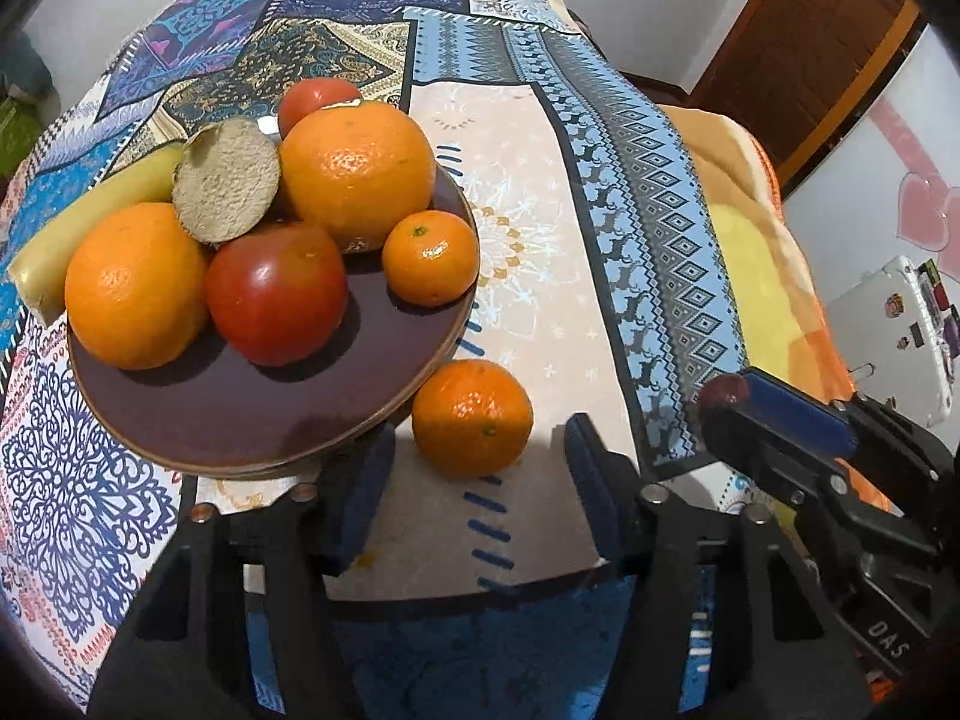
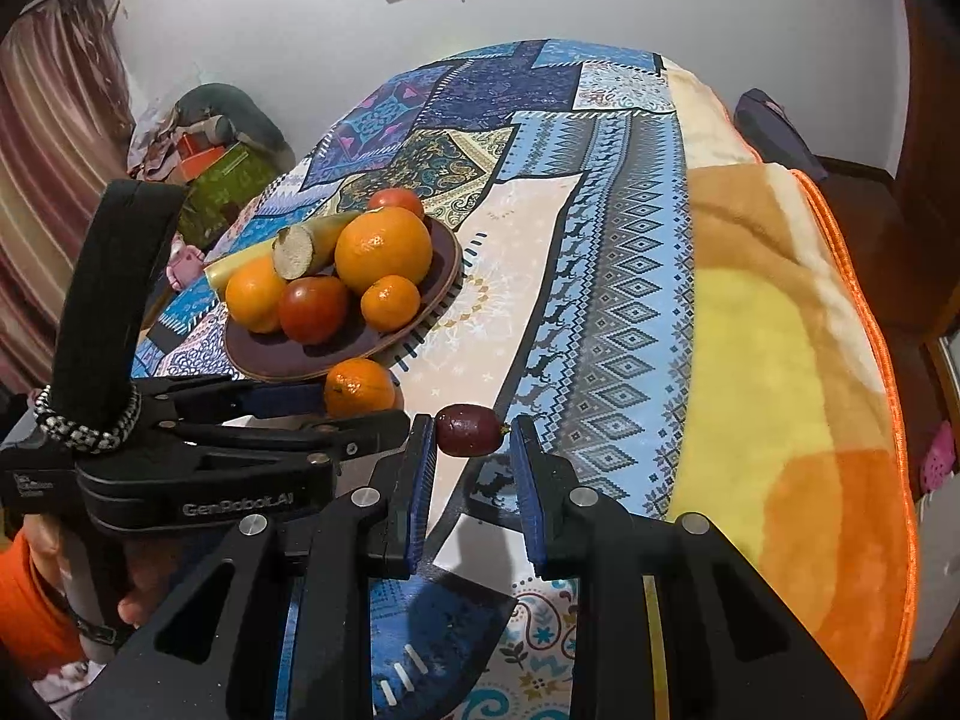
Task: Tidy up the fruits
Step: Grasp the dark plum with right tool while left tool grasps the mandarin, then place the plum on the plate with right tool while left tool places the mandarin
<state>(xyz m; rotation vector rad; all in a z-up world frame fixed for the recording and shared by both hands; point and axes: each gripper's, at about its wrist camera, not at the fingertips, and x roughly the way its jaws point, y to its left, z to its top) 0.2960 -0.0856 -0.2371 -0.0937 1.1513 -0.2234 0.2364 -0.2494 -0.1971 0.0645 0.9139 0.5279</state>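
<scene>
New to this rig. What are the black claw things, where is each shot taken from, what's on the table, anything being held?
No robot here: a person holds one handheld two-finger tool in each hand, and each carries a fisheye camera looking forward along its fingers.

The left wrist view looks past the left tool, open, with a loose mandarin between its fingertips on the patterned cloth. The right wrist view shows the right tool with a small dark red fruit between its pads; whether it is gripped or only bracketed is unclear.

A brown plate holds two oranges, two tomatoes and a small mandarin. A banana and a cut brownish piece sit at its far side.
</scene>
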